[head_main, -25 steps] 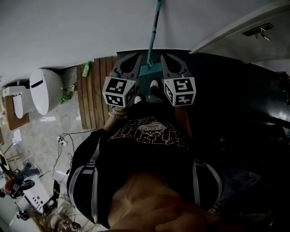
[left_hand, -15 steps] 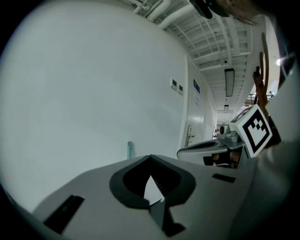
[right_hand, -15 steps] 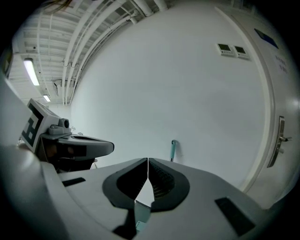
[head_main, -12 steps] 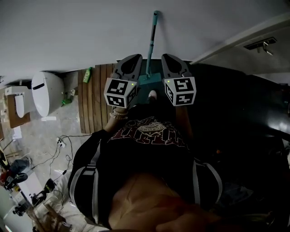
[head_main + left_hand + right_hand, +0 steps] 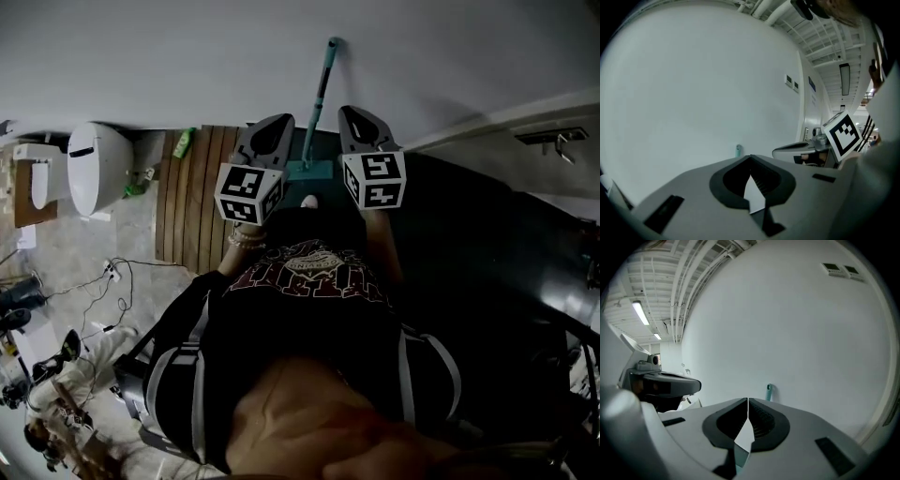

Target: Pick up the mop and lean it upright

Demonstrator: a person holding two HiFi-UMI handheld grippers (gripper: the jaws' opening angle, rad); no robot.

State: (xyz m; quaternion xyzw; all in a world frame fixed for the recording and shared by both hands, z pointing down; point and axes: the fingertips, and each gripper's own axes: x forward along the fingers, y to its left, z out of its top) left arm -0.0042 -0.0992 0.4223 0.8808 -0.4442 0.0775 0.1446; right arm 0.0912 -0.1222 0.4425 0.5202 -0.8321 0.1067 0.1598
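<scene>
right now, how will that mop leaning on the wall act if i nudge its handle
Likely tips easily: the mop is a long thin pole with only its top end against the smooth white wall, so a sideways nudge could slide it along. The pole looks straight, probably stiff. Its flat head at the bottom may steady it a little.

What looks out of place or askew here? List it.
Nothing stands out with the mop: it leans upright against the white wall. The only untidy spot is loose cables trailing over the floor near the toilet.
</scene>
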